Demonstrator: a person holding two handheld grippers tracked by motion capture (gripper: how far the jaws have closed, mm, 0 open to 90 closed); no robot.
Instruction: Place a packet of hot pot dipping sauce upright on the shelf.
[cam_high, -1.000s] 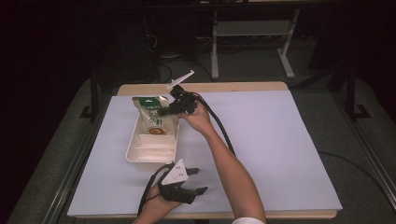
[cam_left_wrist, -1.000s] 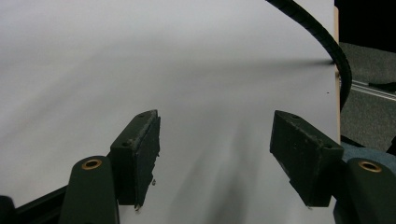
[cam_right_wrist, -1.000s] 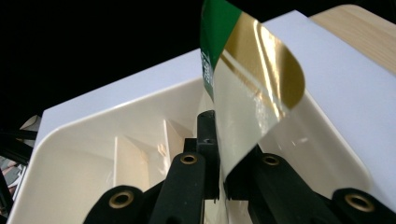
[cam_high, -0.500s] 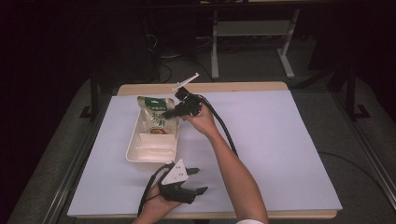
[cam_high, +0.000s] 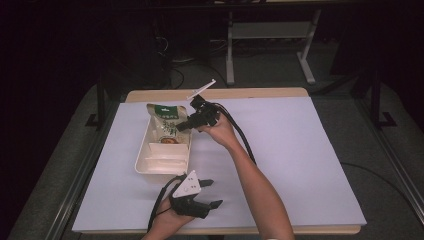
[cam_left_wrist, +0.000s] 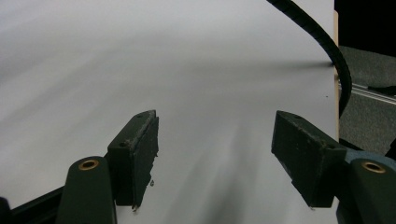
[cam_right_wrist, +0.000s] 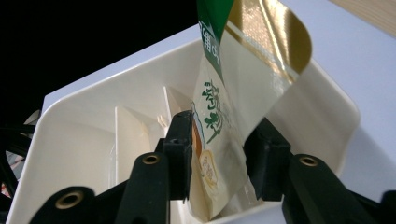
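Observation:
A green, white and gold snack pouch (cam_high: 165, 122) stands tilted in the far compartment of a cream divided tray (cam_high: 142, 160). My right gripper (cam_high: 181, 127) reaches into that compartment from the right. In the right gripper view the pouch (cam_right_wrist: 219, 135) stands between the jaws of my right gripper (cam_right_wrist: 222, 122), which have just been opening; the pads no longer squeeze it. The tray wall (cam_right_wrist: 79, 126) curves around behind. My left gripper (cam_high: 216, 193) rests near the table's front edge. Its jaws (cam_left_wrist: 215, 116) are open over bare white sheet.
A white sheet (cam_high: 300, 160) covers the wooden table (cam_high: 250, 93). The right gripper's black cable (cam_high: 242, 135) runs along the forearm and shows again as a cable (cam_left_wrist: 327, 42) in the left gripper view. Metal rails flank the table; a frame (cam_high: 270, 35) stands behind on dark floor.
The right gripper's jaws have spread apart around the pouch, and the pouch has sunk a little lower into the tray's far compartment. The left gripper has not moved.

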